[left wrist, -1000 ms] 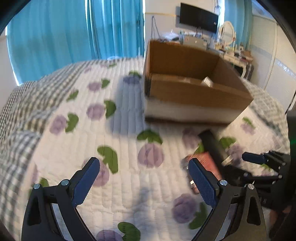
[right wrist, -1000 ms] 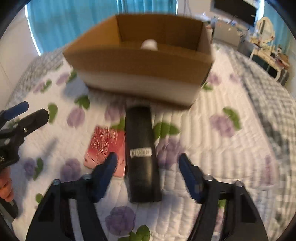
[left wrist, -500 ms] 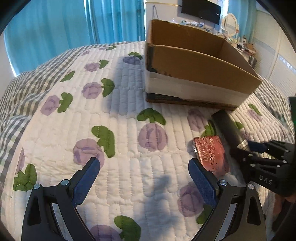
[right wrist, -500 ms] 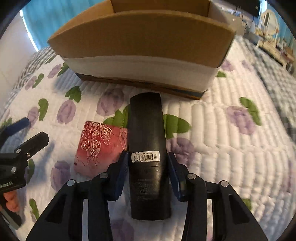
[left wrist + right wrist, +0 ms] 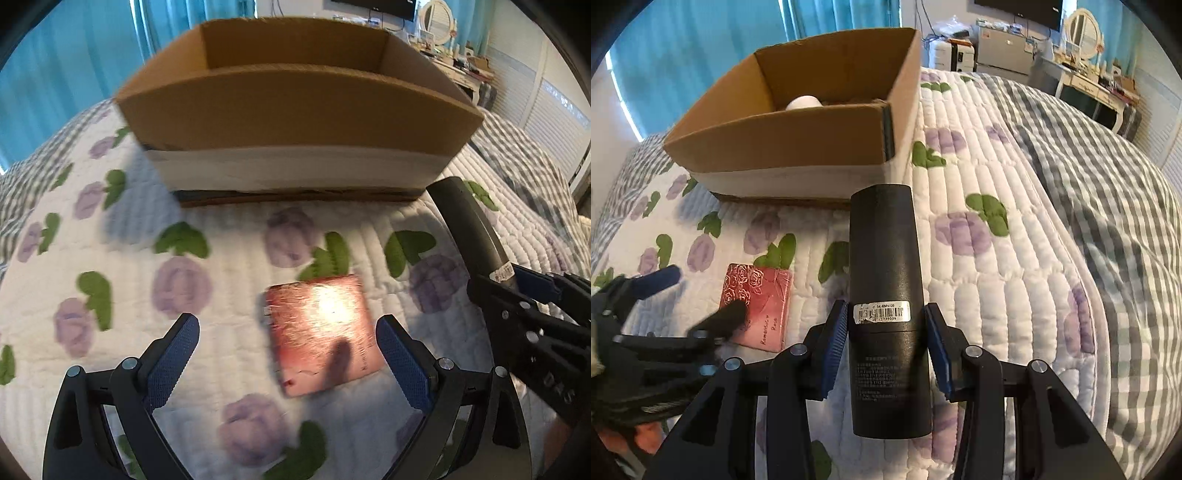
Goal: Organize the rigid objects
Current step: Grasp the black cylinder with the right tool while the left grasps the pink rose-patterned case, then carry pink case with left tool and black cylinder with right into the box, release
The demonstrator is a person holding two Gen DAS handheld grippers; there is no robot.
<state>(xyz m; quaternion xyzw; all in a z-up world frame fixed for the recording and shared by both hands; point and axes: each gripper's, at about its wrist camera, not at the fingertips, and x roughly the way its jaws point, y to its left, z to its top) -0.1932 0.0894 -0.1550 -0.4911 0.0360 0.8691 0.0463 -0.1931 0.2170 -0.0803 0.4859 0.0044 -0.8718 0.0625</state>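
A tall black cylinder point(image 5: 884, 280) with a barcode label is lifted off the quilt, and my right gripper point(image 5: 886, 332) is shut on it near its lower half. In the left wrist view the same black cylinder point(image 5: 467, 218) and the right gripper point(image 5: 513, 280) show at the right edge. A flat pink box with embossed roses point(image 5: 323, 332) point(image 5: 757, 306) lies on the quilt. My left gripper point(image 5: 288, 354) hangs open just above it, one finger on either side, not touching. The left gripper point(image 5: 698, 299) also shows at the left of the right wrist view.
An open cardboard box point(image 5: 295, 110) point(image 5: 798, 133) stands on the bed beyond both objects, with a white rounded thing point(image 5: 803, 101) inside. The floral quilt point(image 5: 184, 258) covers the bed; a grey checked blanket point(image 5: 1108, 184) lies to the right. Furniture stands at the back.
The right gripper closed on the black cylinder and lifted it. The left gripper swung right and lower, so the pink box now lies between its open fingers.
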